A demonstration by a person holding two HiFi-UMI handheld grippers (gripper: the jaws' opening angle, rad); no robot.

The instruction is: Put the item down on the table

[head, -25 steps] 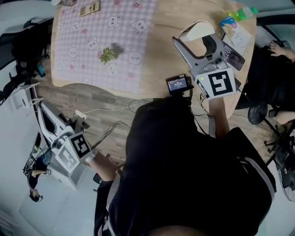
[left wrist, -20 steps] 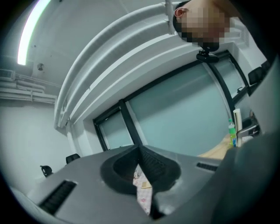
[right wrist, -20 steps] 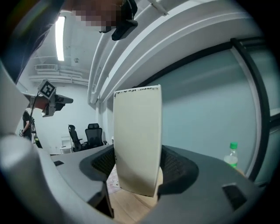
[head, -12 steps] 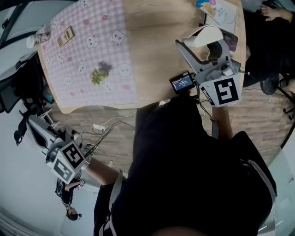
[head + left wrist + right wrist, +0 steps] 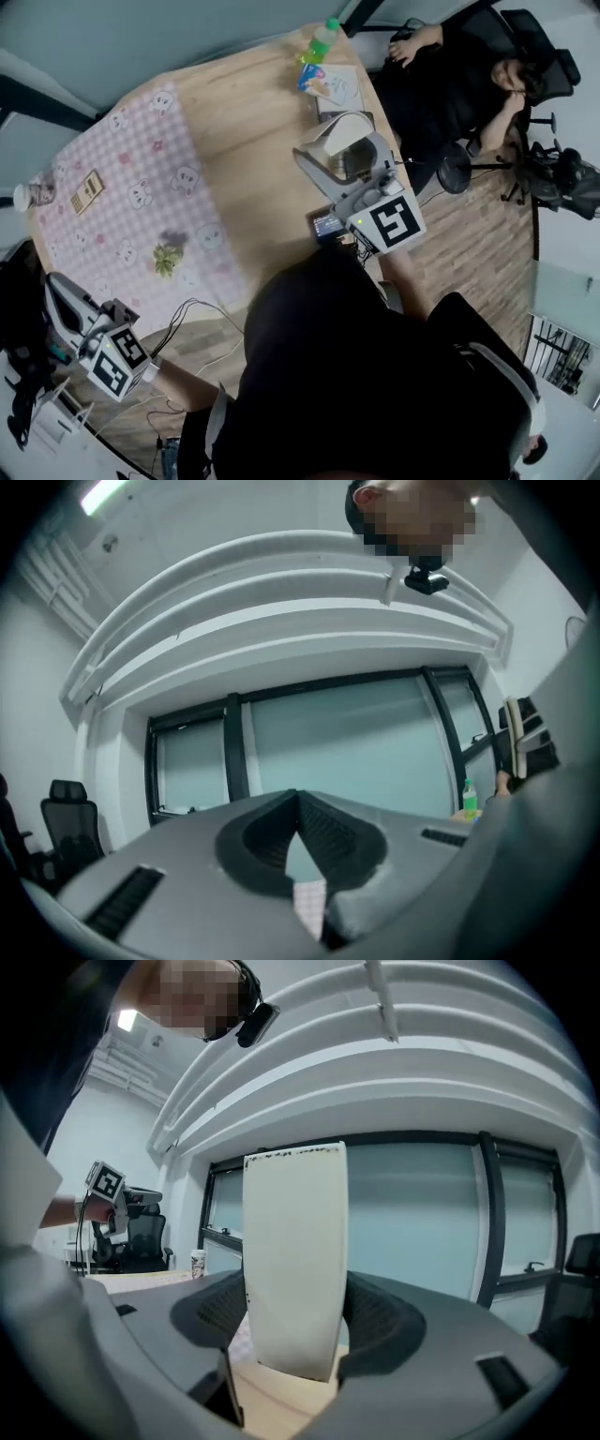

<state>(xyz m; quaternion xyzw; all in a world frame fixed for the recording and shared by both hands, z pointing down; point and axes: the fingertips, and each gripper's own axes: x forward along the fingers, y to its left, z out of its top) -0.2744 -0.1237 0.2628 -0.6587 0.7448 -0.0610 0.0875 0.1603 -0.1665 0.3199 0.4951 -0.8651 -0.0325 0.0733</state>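
My right gripper (image 5: 339, 155) is shut on a white roll (image 5: 336, 134), which it holds above the right part of the wooden table (image 5: 253, 141). In the right gripper view the roll (image 5: 295, 1241) stands upright between the two jaws, whose pads (image 5: 375, 1321) press on its flat sides. My left gripper (image 5: 54, 285) hangs off the table's near left edge, away from the roll. Its jaws meet in the left gripper view, shut on nothing (image 5: 298, 803).
A pink checked cloth (image 5: 122, 216) covers the table's left half, with a small green sprig (image 5: 167, 258), a card (image 5: 86, 190) and a cup (image 5: 33, 194) on it. A green bottle (image 5: 322, 39) and a booklet (image 5: 333, 89) lie at the far edge. A seated person (image 5: 450, 66) is beyond the table's right side.
The head view has swung, so the table now lies further up and left. The right gripper still holds the roll over the table. The left gripper has sunk toward the lower left.
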